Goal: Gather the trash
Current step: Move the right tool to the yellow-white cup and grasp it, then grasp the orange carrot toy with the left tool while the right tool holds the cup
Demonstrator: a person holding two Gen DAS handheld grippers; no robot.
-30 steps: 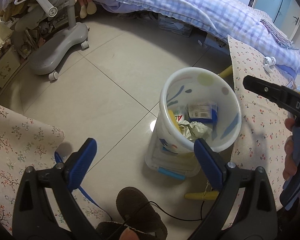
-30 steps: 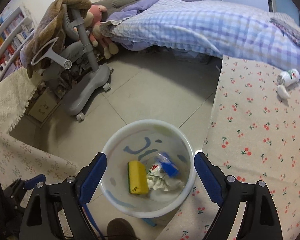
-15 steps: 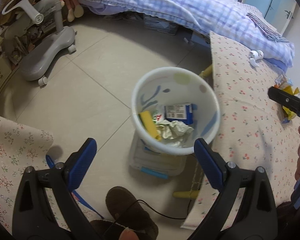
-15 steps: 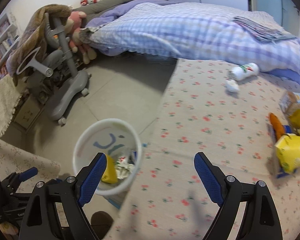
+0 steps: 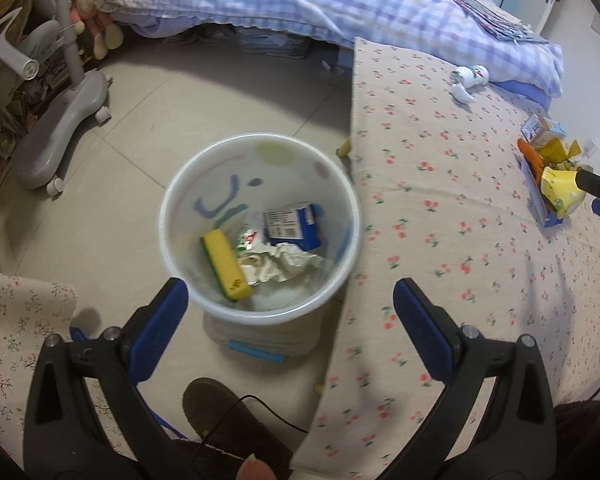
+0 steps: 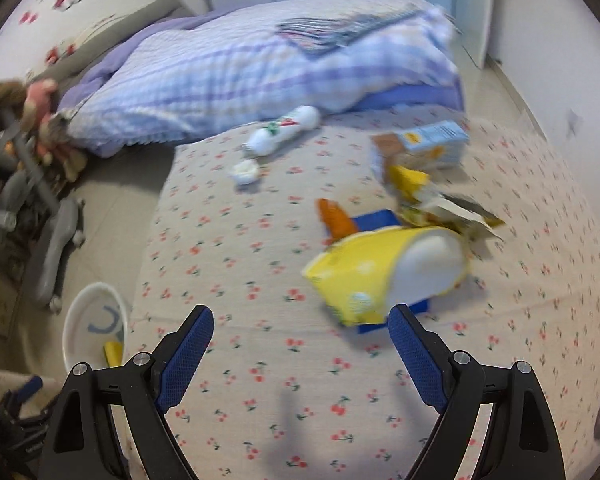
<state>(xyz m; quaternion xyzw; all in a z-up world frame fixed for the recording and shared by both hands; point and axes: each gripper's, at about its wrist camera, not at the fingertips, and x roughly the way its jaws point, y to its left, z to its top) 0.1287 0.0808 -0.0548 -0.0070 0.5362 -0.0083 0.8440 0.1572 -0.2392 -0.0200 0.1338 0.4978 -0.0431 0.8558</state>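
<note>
Beside the table (image 6: 260, 360) with the cherry-print cloth, low on the floor at its left edge, stands the white bin (image 5: 260, 308). It already holds a yellow sponge (image 5: 226, 266), a blue packet (image 5: 292, 226) and crumpled paper (image 5: 284, 266). On the table, well away from the bin, lies more trash: a yellow crushed cup (image 6: 388, 276) on a blue flat box (image 6: 374, 220), an orange piece (image 6: 334, 216) just behind it, a light blue carton (image 6: 424, 146) farther back, and a white bottle (image 6: 284, 130) with its cap (image 6: 244, 170) near the bed.

I judge that the step in hand is the reach for the next piece, most likely the yellow cup. The next move calls for shifting the right gripper (image 6: 300, 344) toward the cup, so that it comes between the fingers, and then closing on it gently, because it looks soft.

The right gripper points steeply down at the cloth, jaws wide apart and empty, the cup just beyond its right finger. The left gripper (image 5: 290, 312) hangs over the bin's near rim, tilted down, its jaws opening with nothing between them.
</note>
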